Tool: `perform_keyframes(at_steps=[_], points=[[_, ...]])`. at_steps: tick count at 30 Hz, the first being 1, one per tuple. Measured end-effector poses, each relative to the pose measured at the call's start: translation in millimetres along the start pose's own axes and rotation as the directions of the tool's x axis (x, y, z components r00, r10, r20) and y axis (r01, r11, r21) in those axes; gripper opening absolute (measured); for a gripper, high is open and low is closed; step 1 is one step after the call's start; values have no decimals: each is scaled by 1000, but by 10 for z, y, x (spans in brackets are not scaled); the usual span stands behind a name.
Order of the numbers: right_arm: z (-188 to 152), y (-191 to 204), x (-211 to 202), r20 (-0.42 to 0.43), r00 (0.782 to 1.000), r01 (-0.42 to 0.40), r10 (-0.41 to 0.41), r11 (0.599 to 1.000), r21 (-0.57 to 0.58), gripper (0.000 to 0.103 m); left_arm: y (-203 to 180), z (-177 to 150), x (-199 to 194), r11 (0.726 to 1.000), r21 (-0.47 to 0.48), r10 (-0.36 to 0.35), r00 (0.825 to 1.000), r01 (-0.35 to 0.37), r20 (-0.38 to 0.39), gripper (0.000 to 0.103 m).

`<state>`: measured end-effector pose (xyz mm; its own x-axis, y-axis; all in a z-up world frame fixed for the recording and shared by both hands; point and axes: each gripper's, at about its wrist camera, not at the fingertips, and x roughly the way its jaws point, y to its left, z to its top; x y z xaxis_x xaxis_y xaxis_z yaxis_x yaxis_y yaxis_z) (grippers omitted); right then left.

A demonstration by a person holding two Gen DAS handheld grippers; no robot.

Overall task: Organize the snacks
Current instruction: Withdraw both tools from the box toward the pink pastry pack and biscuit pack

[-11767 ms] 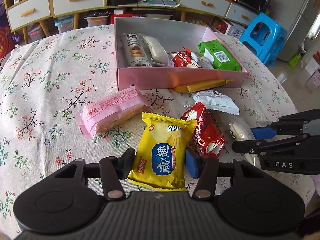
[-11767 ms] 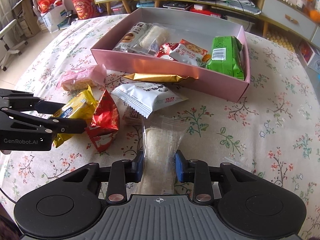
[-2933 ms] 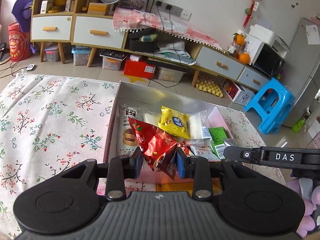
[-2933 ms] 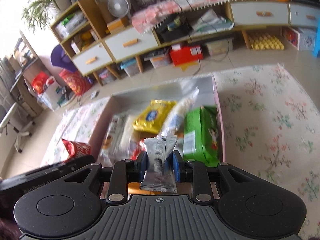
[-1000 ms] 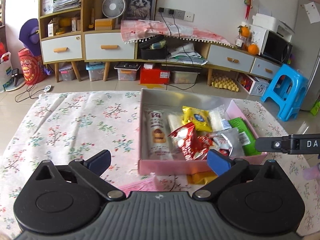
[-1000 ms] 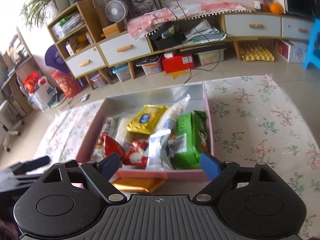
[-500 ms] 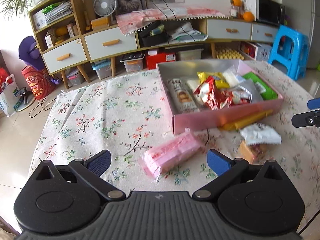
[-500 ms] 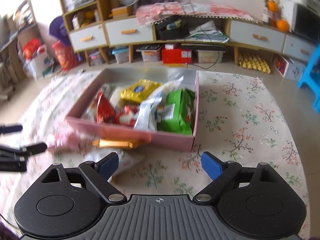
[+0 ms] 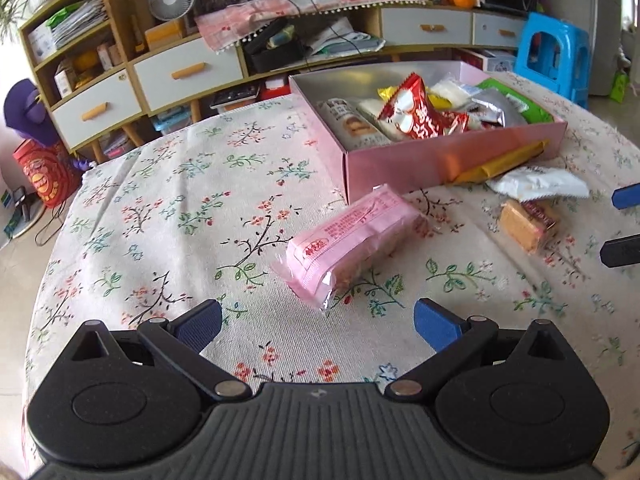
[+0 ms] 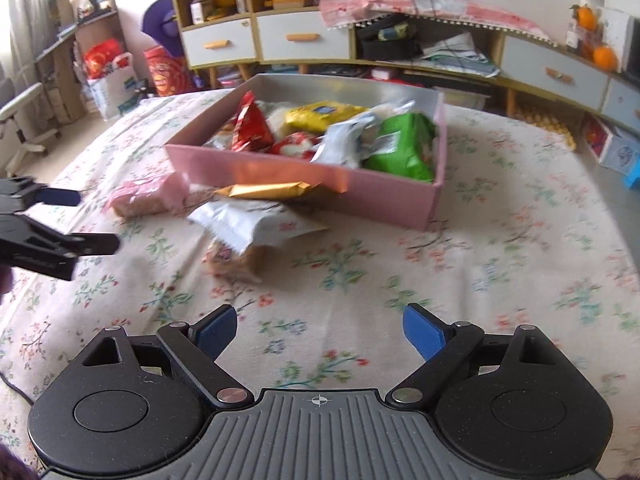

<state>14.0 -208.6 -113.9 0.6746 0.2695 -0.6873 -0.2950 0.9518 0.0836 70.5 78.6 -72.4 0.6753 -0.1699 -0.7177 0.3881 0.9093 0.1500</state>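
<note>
A pink box [image 9: 432, 158] [image 10: 304, 190] holds several snack packets, with a red packet [image 9: 416, 114] on top. On the cloth in front of it lie a pink wafer pack [image 9: 352, 244] [image 10: 146, 196], a gold bar [image 9: 504, 162] [image 10: 264, 191], a white packet [image 9: 540, 184] [image 10: 248, 224] and a brown biscuit pack [image 9: 528, 226] [image 10: 236, 258]. My left gripper [image 9: 318, 326] is open and empty, just short of the pink wafer pack. My right gripper [image 10: 320, 330] is open and empty, some way short of the biscuit pack.
The round table has a floral cloth [image 9: 180, 216]. The right gripper's fingers [image 9: 624, 224] show at the right edge of the left wrist view; the left gripper's fingers [image 10: 60, 220] show at the left of the right wrist view. Cabinets and a blue stool [image 9: 556, 56] stand behind.
Both grippers have let go of their packets in the box, opened, and pulled back and down toward the loose snacks on the cloth.
</note>
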Motion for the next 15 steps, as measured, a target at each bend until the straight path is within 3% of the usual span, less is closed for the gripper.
perform_keyframes(at_steps=[7, 15], points=[[-45, 236, 197, 29, 999, -39, 41, 995, -91, 98, 103, 28, 100, 995, -55, -74, 995, 77, 69, 103], [47, 357, 342, 62, 997, -32, 39, 994, -108, 103, 75, 100, 164, 995, -52, -83, 993, 88, 87, 103]])
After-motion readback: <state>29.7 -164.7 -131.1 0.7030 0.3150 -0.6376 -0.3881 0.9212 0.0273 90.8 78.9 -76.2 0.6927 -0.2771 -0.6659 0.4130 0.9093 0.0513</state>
